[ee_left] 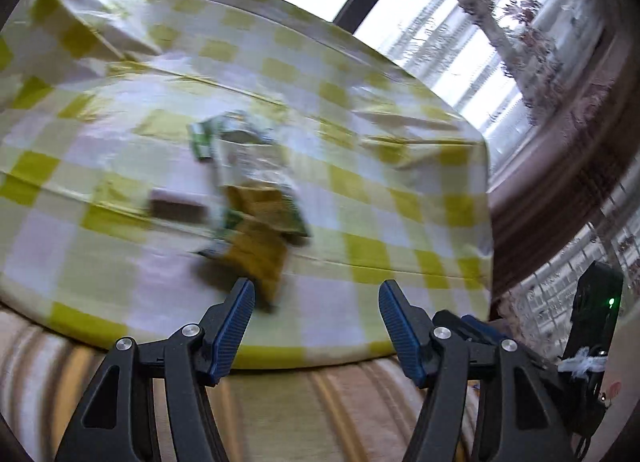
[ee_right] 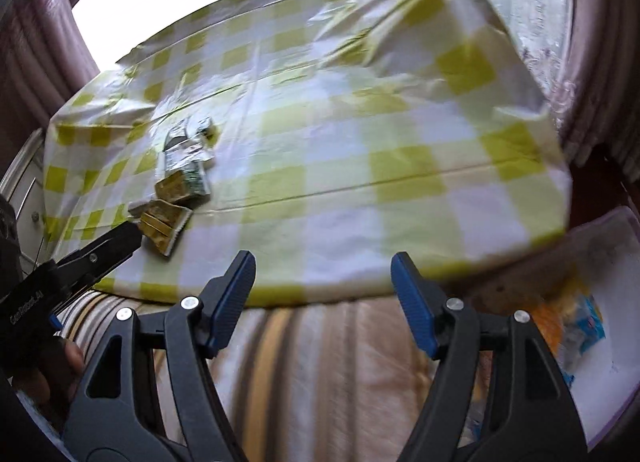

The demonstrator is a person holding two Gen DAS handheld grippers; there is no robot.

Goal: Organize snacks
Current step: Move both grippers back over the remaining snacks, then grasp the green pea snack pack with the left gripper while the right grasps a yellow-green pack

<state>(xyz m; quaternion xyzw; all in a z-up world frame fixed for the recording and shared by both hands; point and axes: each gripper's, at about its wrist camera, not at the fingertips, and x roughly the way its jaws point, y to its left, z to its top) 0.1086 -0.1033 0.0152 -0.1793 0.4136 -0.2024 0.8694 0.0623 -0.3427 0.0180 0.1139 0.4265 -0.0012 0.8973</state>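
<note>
Both pairs of blue-padded fingers stand apart with nothing between them: the left gripper [ee_left: 316,290] hangs over the near edge of the table, its left pad [ee_left: 234,326] just short of the closest yellow packet [ee_left: 256,258], while the right gripper [ee_right: 324,262] hovers over bare checked tablecloth [ee_right: 400,166], well to the right of the snacks. The snacks lie in one loose row, yellow packets nearest, a green-and-white wrapper [ee_left: 240,150] beyond, and a small brown bar [ee_left: 176,208] just beside them. Both views are smeared, so the packets' exact edges cannot be told. To take the step well, I judge the left gripper should settle before closing, straddle one packet across its narrow side rather than the overlapping pair, and come down low enough to catch the flat foil. Both grippers tilt downward toward the table from the near side. A white tray [ee_right: 600,302] holding wrapped items sits off the table's right end, a likely place to put them.
</note>
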